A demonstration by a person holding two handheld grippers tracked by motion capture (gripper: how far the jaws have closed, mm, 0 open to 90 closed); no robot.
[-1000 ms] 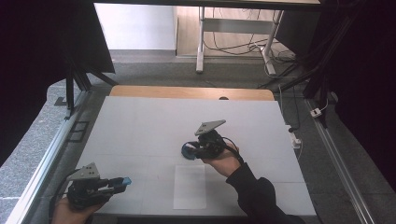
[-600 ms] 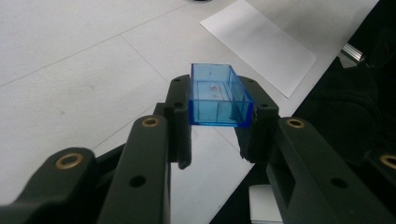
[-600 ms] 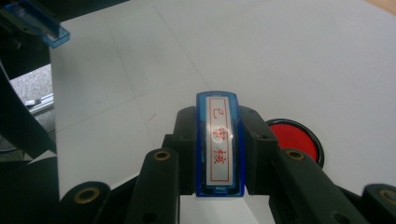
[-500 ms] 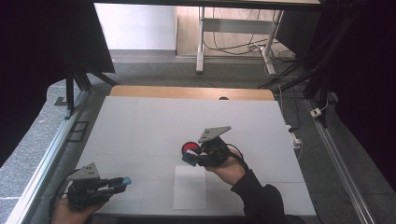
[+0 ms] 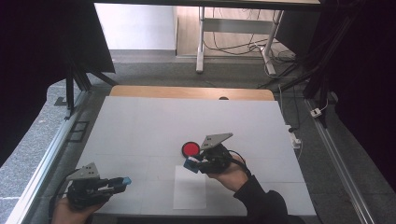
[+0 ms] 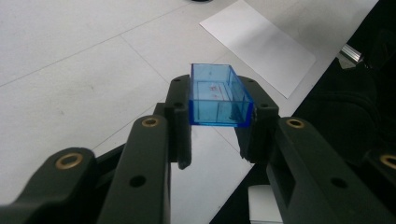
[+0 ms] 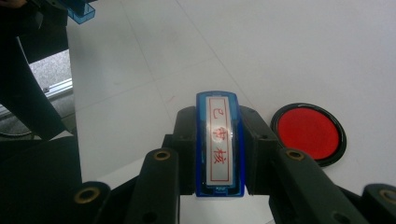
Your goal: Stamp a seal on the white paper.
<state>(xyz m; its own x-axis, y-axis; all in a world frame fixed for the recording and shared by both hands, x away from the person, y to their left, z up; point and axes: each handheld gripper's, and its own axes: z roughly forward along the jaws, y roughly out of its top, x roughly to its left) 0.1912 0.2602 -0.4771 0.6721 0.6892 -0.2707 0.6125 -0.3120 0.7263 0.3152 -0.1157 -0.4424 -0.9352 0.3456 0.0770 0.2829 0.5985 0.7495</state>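
Your right gripper (image 7: 219,154) clamps a blue stamp (image 7: 219,140), its red-lettered face up, just beside the red ink pad (image 7: 308,133); your left gripper (image 6: 217,123) pinches the stamp's clear blue cap (image 6: 217,95), white paper (image 6: 259,44) lying beyond its tips.

The left gripper (image 6: 219,135) has black jaws with brass-coloured rivets and grips a clear blue cap (image 6: 218,95). The right gripper (image 7: 219,154) is likewise black; its blue stamp (image 7: 219,144) bears a white face with a red frame and red characters. At its 3 o'clock, a red ink pad (image 7: 308,133) (black-rimmed) lies on the white table (image 5: 140,126)
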